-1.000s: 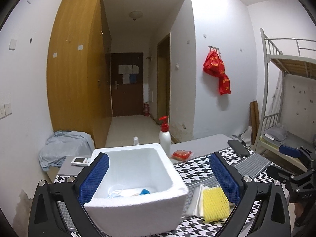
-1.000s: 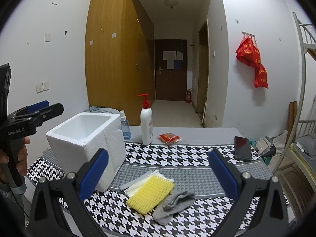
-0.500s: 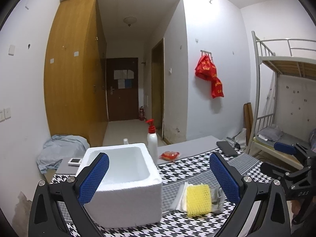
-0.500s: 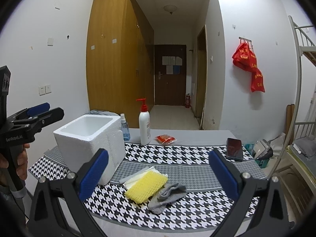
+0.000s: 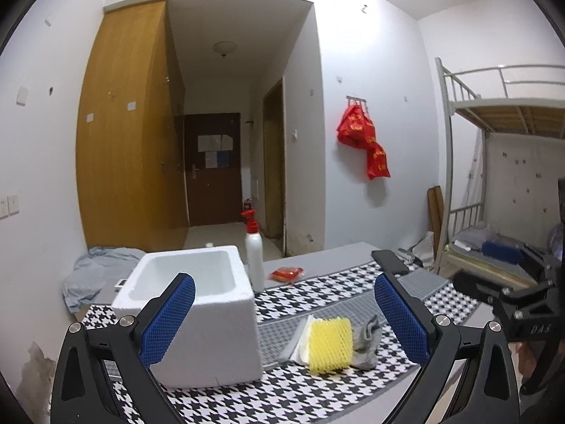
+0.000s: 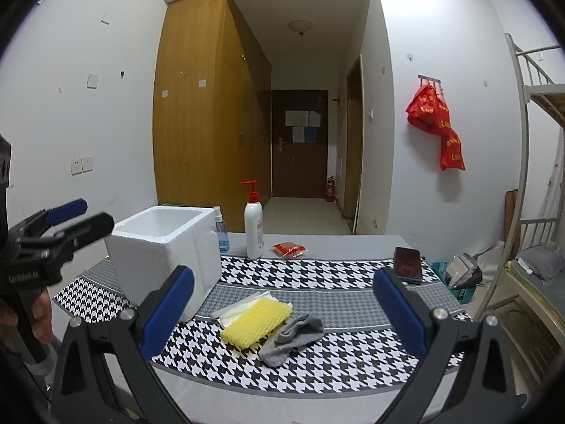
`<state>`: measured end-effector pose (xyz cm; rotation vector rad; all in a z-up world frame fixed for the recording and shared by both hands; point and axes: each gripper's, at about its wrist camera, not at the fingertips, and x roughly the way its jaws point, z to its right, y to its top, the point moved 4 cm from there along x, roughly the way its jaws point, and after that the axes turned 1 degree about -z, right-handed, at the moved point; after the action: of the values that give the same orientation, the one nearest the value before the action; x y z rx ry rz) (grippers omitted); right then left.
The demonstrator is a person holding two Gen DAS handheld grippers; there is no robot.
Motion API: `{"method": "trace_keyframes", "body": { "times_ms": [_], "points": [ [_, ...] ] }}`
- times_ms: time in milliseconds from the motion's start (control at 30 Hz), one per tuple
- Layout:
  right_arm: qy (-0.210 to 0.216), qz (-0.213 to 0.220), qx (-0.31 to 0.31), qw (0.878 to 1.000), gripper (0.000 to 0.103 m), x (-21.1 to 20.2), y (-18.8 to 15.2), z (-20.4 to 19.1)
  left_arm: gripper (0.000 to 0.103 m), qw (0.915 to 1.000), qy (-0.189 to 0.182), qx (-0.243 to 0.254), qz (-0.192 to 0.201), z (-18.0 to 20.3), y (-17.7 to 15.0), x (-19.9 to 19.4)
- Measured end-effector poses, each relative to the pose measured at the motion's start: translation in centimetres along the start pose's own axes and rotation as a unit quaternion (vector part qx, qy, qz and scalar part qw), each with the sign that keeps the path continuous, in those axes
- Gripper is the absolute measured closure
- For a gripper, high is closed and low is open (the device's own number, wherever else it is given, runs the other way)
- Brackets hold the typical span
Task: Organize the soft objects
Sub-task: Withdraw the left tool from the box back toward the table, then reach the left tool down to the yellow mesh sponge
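Observation:
A yellow foam net (image 6: 255, 323) lies on the houndstooth cloth (image 6: 317, 275), partly over a white folded sheet (image 6: 240, 309). A grey sock (image 6: 295, 335) lies against its right side. The same pile shows in the left wrist view: foam net (image 5: 330, 344), sock (image 5: 367, 339). A white foam box (image 5: 197, 314) stands left of the pile, open at the top, box (image 6: 166, 251). My left gripper (image 5: 284, 316) is open and empty, held back from the box. My right gripper (image 6: 282, 314) is open and empty, well short of the pile.
A pump bottle (image 6: 254, 229), a small blue spray bottle (image 6: 220, 231) and a red packet (image 6: 289, 249) stand at the table's far edge. A dark phone (image 6: 408, 263) lies at the right. A bunk bed (image 5: 494, 190) is to the right.
Both grippers have drawn back from the table, so the box and pile look smaller and farther. The left one no longer looks down into the box. Both stay open.

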<state>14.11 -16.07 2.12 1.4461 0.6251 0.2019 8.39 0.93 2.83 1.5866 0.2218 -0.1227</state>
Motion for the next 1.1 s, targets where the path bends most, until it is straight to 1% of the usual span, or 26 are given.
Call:
{"method": "trace_keyframes", "body": {
  "times_ms": [100, 200, 367, 500, 667, 1100],
  "points": [
    [0.002, 0.002, -0.001, 1.000, 0.001, -0.2, -0.6, 0.0, 0.001, 1.0000, -0.001, -0.004, 0.002, 0.5, -0.9, -0.1],
    [-0.012, -0.001, -0.003, 1.000, 0.001, -0.4, -1.4, 0.1, 0.001, 0.9998, -0.006, -0.014, 0.008, 0.8, -1.8, -0.2],
    [-0.016, -0.013, 0.006, 1.000, 0.001, -0.2, -2.9, 0.4, 0.001, 0.9997, -0.007, -0.008, 0.022, 1.7, -3.1, -0.2],
    [-0.026, -0.014, 0.005, 1.000, 0.001, -0.2, -3.3, 0.7, 0.001, 0.9998, -0.018, -0.007, 0.010, 2.3, -3.9, 0.3],
    [-0.032, -0.015, 0.013, 0.999, 0.001, -0.4, -3.9, 1.0, 0.001, 0.9997, -0.024, -0.005, 0.008, 2.7, -4.5, 0.6],
    [-0.070, -0.032, 0.022, 0.997, 0.001, 0.2, -4.8, 3.1, 0.001, 0.9984, -0.053, 0.002, -0.020, 4.4, -4.9, 3.5]
  ]
}}
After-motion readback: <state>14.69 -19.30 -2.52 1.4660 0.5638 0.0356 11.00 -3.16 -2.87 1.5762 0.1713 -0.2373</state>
